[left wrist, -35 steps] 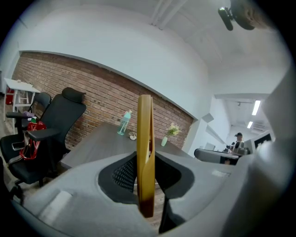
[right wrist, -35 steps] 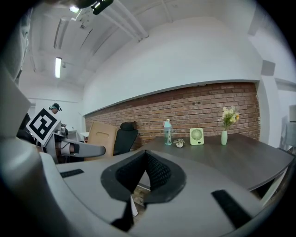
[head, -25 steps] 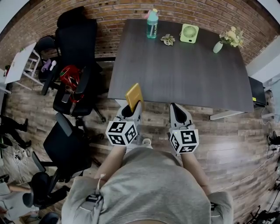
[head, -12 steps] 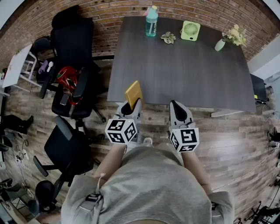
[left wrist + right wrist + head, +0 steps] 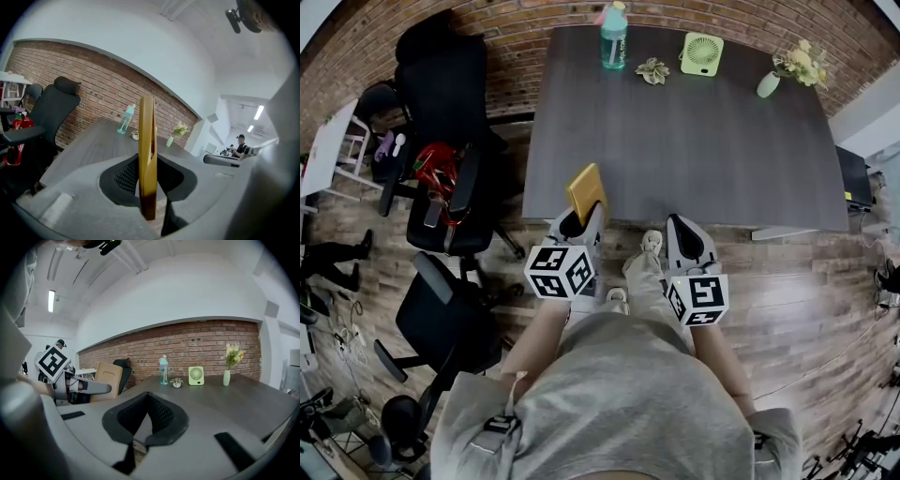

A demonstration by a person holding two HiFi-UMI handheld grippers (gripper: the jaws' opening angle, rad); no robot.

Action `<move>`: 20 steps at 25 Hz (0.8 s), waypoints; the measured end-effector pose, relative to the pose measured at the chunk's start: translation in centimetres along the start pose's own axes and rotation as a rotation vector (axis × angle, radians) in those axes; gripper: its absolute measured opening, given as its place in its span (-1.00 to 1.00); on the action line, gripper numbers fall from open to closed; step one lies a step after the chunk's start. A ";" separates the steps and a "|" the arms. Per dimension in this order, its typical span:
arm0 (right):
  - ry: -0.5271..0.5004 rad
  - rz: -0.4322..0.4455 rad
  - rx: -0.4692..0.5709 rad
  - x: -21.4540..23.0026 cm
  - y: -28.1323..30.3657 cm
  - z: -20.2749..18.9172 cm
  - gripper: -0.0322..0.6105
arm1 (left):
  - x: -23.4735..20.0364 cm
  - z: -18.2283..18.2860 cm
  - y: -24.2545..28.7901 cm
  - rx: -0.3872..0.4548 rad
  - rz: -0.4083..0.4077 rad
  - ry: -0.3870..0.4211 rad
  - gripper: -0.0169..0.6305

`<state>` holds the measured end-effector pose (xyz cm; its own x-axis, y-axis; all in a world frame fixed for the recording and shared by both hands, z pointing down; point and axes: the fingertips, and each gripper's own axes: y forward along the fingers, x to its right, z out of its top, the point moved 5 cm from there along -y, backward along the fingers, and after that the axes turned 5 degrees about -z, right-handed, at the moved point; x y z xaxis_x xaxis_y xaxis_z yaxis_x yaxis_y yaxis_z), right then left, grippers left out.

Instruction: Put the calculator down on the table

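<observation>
- Calculator (image 5: 586,192) handling first: it looks like a thin, stiff slab in a yellow casing. Expect it to be light and rigid, with smooth faces that could slide if you ease the grip too early.
- You probably don't want to drop it or squeeze harder. The keys and display are likely the fragile side, though no view shows which face they are on.
- Your left claw (image 5: 581,223) has it already, pinched across its two broad faces at the lower end. That hold looks sound, with the pads on flat casing and most of the slab free beyond the tips.
- In the left gripper view the calculator (image 5: 147,154) stands upright on edge in mid-frame. It is seen edge-on, clamped between the dark pads of the left claw (image 5: 149,187).
- In the head view it sticks out past the claw tips toward the top of the frame. Its far end overlaps the near left corner of the counter (image 5: 694,141). You can't tell from here how high above the surface it hangs.
- Your right claw (image 5: 684,239) sits level with it at centre right, jaws together and nothing between them.
- The water bottle (image 5: 613,37), green fan (image 5: 701,53) and vase (image 5: 769,82) line the counter's far edge, well apart from the calculator.
</observation>
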<state>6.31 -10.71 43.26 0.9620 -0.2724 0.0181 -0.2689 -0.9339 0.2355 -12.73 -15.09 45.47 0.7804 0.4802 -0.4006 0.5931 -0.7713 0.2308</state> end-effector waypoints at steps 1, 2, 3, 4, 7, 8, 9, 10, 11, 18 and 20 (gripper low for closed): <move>0.002 0.000 0.001 0.3 0.2 -0.1 -0.89 | 0.1 0.0 0.5 -0.003 -0.003 0.000 -0.69; 0.004 0.002 0.002 0.5 0.5 -0.1 -0.89 | 0.1 0.0 0.9 -0.006 -0.005 0.001 -0.69; 0.006 0.005 0.003 0.8 0.8 -0.1 -0.89 | 0.2 0.0 1.4 -0.009 -0.006 0.001 -0.69; 0.006 0.009 0.004 1.0 1.2 -0.1 -0.89 | 0.2 0.0 1.8 -0.011 -0.005 -0.001 -0.69; -0.002 0.023 0.006 1.8 2.2 0.1 -0.89 | 0.2 0.1 3.3 -0.012 -0.004 -0.017 -0.69; -0.006 0.027 0.006 2.1 2.5 0.2 -0.89 | 0.2 0.1 3.8 -0.013 -0.004 -0.021 -0.69; -0.009 0.031 0.005 2.3 3.0 0.2 -0.89 | 0.1 0.1 4.3 -0.015 -0.002 -0.025 -0.69; -0.010 0.035 0.004 2.6 3.4 0.2 -0.89 | 0.0 0.2 4.8 -0.017 -0.001 -0.029 -0.69; -0.010 0.038 0.004 2.9 3.8 0.3 -0.89 | -0.1 0.2 5.4 -0.020 0.000 -0.032 -0.69; 0.001 0.046 -0.006 4.5 6.5 0.1 -0.89 | -0.9 0.1 8.6 -0.044 0.002 -0.044 -0.69; 0.005 0.049 -0.013 4.8 7.1 -0.1 -0.89 | -1.1 -0.1 9.4 -0.055 0.005 -0.051 -0.69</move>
<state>9.04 -18.61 45.08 0.9479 -0.3166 0.0351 -0.3152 -0.9164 0.2467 -8.06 -22.83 48.14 0.7731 0.4530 -0.4439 0.6001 -0.7490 0.2808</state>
